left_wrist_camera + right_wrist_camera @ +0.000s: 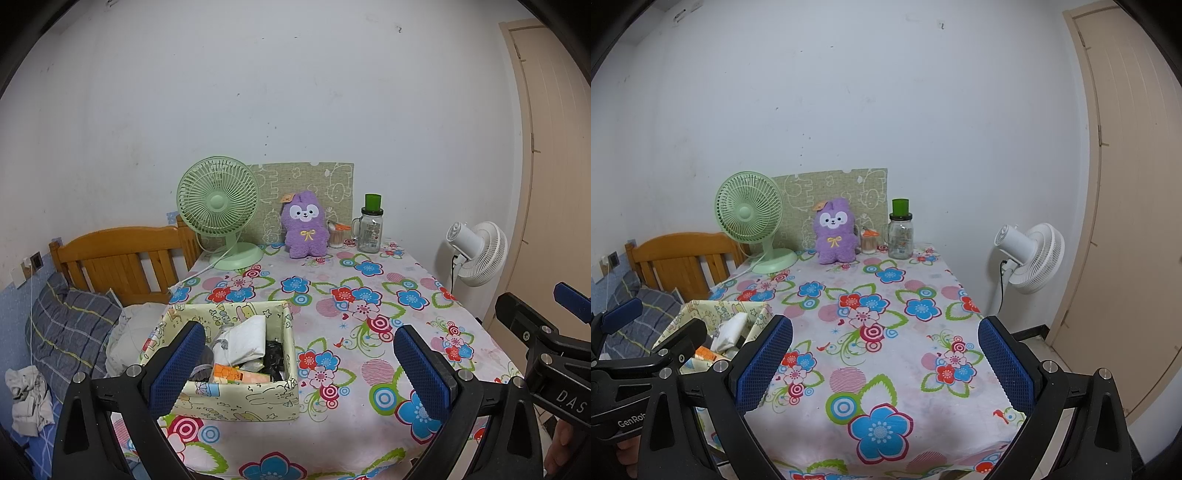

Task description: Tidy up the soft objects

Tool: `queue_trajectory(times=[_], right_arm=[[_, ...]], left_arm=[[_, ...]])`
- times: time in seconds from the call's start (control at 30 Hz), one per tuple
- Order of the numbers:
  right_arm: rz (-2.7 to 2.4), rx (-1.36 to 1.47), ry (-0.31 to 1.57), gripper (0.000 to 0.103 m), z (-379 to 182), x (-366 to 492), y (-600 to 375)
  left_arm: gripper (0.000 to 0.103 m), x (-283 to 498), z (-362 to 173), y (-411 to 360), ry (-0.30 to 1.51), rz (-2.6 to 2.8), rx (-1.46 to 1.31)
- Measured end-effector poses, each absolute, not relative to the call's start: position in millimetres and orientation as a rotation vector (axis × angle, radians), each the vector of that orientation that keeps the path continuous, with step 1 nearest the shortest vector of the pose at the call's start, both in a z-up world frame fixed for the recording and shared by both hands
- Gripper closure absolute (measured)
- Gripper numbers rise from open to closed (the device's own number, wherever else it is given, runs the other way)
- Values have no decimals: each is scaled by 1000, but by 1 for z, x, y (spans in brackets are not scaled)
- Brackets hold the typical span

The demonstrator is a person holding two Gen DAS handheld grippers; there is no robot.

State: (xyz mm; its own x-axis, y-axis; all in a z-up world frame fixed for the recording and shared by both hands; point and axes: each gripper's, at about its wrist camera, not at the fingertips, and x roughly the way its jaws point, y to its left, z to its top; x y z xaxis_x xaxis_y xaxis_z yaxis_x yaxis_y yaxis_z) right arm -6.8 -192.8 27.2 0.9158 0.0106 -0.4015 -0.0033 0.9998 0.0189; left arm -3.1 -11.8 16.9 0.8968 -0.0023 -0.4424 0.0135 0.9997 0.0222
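The fabric box [236, 398] at the table's [369, 332] near left is holding a jumble hard to make out. The purple plush [306, 229] is sitting by the far wall. Left gripper [301, 365] and right gripper [886, 363] are hovering level, fingers spread wide, gripping nothing.

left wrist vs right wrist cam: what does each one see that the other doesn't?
Left wrist only: the storage box's full interior with its orange packet, and the crumpled cloth on the bed. Right wrist only: most of the door, with the box cut off at the frame's left. Both: purple plush, green fan, glass jar, white fan, floral tablecloth.
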Motion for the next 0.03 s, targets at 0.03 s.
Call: queue_trajectory(times=[0.03], right_arm=[[7, 18, 413, 1, 27, -7, -193]], left_arm=[[0, -3, 17, -12, 459, -8, 25]])
